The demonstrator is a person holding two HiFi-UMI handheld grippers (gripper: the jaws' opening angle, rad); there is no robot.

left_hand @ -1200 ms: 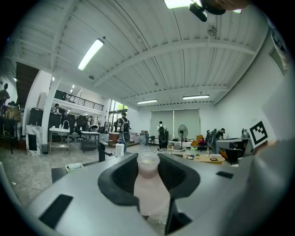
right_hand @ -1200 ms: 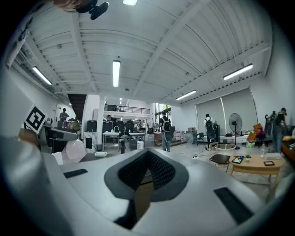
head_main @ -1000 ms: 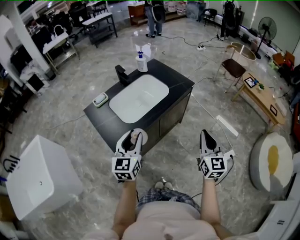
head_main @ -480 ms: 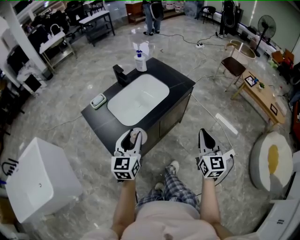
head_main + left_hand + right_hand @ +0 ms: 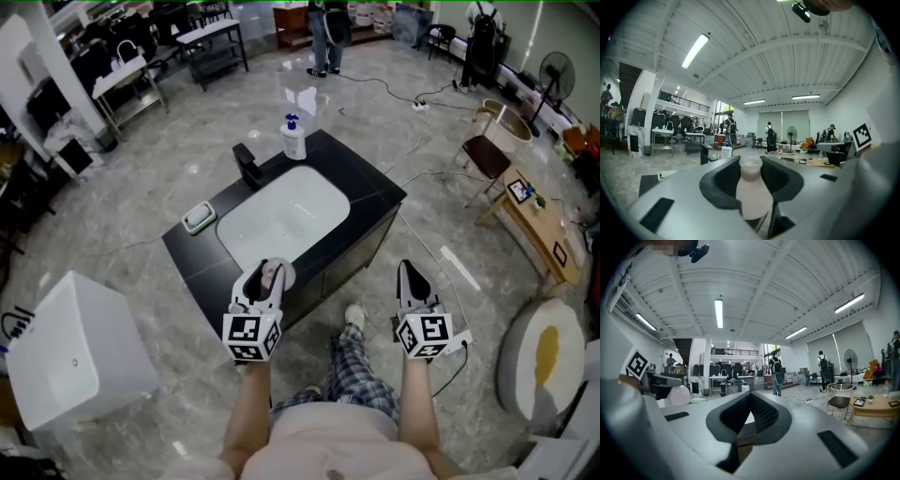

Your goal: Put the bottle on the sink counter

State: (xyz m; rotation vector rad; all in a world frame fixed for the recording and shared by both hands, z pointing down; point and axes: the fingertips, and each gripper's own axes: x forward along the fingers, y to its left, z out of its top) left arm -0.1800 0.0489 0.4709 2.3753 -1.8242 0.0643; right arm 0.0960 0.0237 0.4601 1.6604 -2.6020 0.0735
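Head view shows the left gripper (image 5: 263,277) clamped on the pale pink bottle (image 5: 273,273), with the black sink bench (image 5: 373,190) straight ahead of it, while the right gripper (image 5: 413,279), closed and empty, hangs alongside.

Grey left tongs (image 5: 266,272), right tongs (image 5: 410,269), plaid trousers (image 5: 352,366)

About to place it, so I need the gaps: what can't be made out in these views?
- Base of the bottle: left gripper view, hidden by the gripper's body.
- Near edge of the sink counter: head view, partly covered by the left gripper.
- Contents of the small dish: head view, too small.
- Label on the pump bottle: head view, too small.
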